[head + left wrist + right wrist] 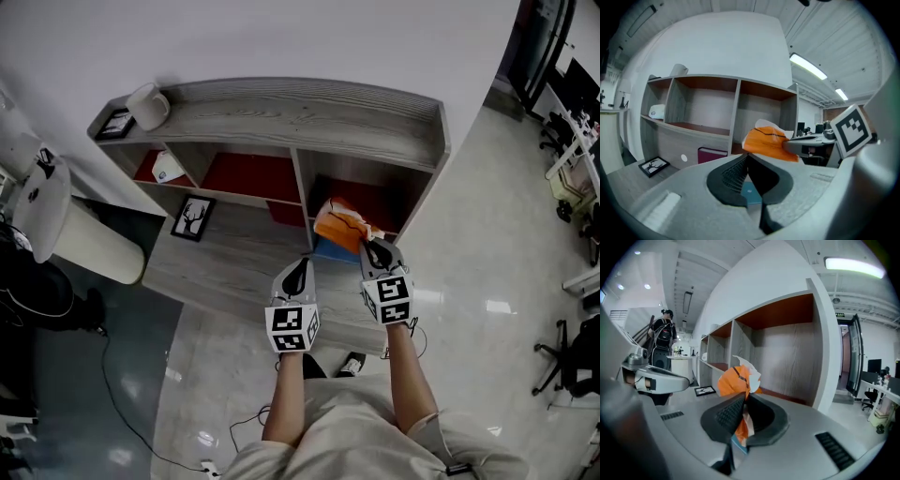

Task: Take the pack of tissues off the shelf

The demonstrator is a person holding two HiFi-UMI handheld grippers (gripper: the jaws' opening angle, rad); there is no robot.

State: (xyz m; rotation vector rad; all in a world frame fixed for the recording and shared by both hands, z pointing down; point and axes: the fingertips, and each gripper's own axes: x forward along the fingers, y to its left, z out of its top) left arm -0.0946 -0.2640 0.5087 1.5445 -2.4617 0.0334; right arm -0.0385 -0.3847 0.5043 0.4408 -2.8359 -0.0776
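Note:
An orange and white pack of tissues point(339, 225) hangs in front of the right compartment of the grey shelf point(309, 122). My right gripper point(368, 242) is shut on one end of the pack point(737, 383), whose crumpled wrapper sticks out past the jaws. The left gripper point(302, 265) sits to the left of it, over the desk surface point(234, 258), shut with nothing between its jaws. From the left gripper view, the pack point(766, 140) shows to the right with the right gripper point(787, 146) clamped on it.
A small framed deer picture point(192, 218) lies on the desk at the left. A white mug point(148, 105) and a small frame point(115, 124) sit on the shelf top. A white object point(169, 168) lies in the left compartment. A blue thing point(333, 251) rests under the pack.

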